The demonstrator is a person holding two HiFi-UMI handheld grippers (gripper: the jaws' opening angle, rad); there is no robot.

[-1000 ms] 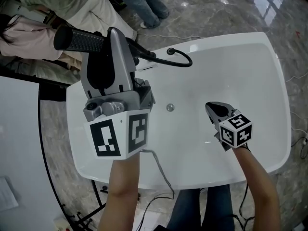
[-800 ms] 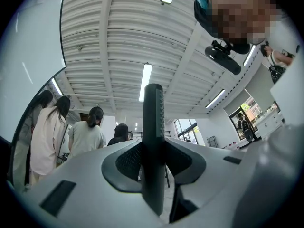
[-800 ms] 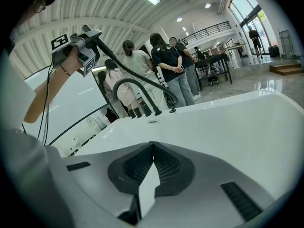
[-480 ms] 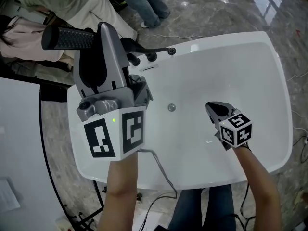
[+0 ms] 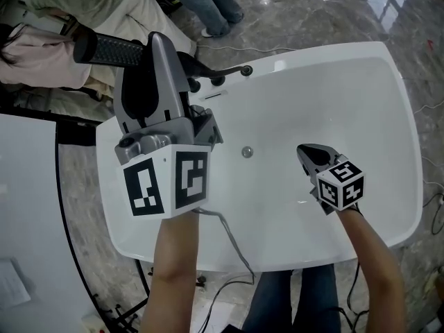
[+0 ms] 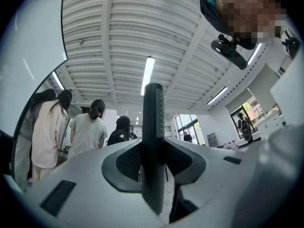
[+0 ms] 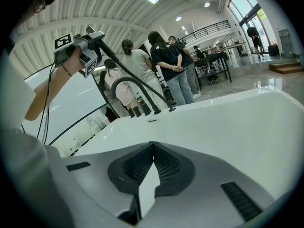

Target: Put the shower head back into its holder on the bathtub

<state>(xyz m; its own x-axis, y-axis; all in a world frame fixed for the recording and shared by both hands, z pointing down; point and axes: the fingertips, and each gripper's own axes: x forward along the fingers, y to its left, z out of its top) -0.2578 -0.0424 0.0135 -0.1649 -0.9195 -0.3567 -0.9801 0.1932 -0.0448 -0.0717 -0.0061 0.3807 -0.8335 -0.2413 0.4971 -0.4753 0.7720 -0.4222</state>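
The shower head [image 5: 111, 50] lay across the left gripper [image 5: 154, 47] above the bathtub's [image 5: 333, 50] rim by the taps [image 5: 208, 82], the right gripper [image 5: 305, 151] right of the drain [image 5: 246, 152].

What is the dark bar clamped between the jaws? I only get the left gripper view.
Observer: It is a black handheld shower head. The head view shows the left gripper holding it raised over the rim of the white bathtub.
Reviewer: Is it seated in its holder?
Observer: No. The right gripper view shows its hose running down to a row of black fittings on the tub rim. The shower head is held up well clear of them.
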